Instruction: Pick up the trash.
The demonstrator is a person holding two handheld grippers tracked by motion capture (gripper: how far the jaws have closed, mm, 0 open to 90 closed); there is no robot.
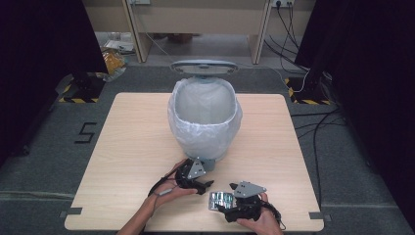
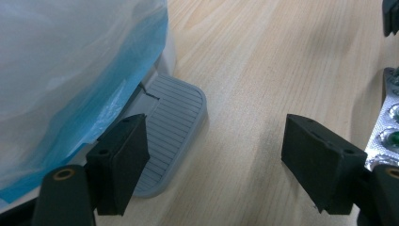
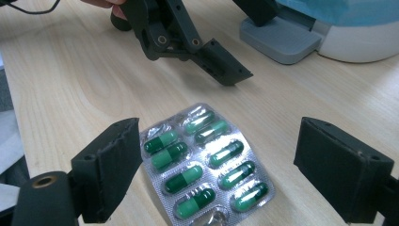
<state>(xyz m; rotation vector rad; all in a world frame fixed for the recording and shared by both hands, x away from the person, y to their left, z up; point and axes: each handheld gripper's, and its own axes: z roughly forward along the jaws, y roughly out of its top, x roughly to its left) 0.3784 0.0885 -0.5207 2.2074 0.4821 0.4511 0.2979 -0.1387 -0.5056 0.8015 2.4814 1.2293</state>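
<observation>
A silver blister pack (image 3: 207, 162) of green capsules lies flat on the wooden table (image 3: 61, 80), near the front edge. My right gripper (image 3: 221, 136) hovers over it, open, with one black jaw on each side of the pack and neither pad touching it. In the high view the blister pack (image 1: 219, 199) sits just left of my right gripper (image 1: 228, 200). My left gripper (image 2: 219, 141) is open and holds nothing; it points at the grey foot pedal (image 2: 176, 122) of the bin. The left gripper (image 1: 203, 185) rests in front of the bin's base.
A pedal bin (image 1: 205, 115) lined with a white bag stands in the table's middle, its lid (image 1: 204, 66) raised. The bag (image 2: 70, 70) hangs close on the left of the left gripper view. Table edges lie just behind both hands.
</observation>
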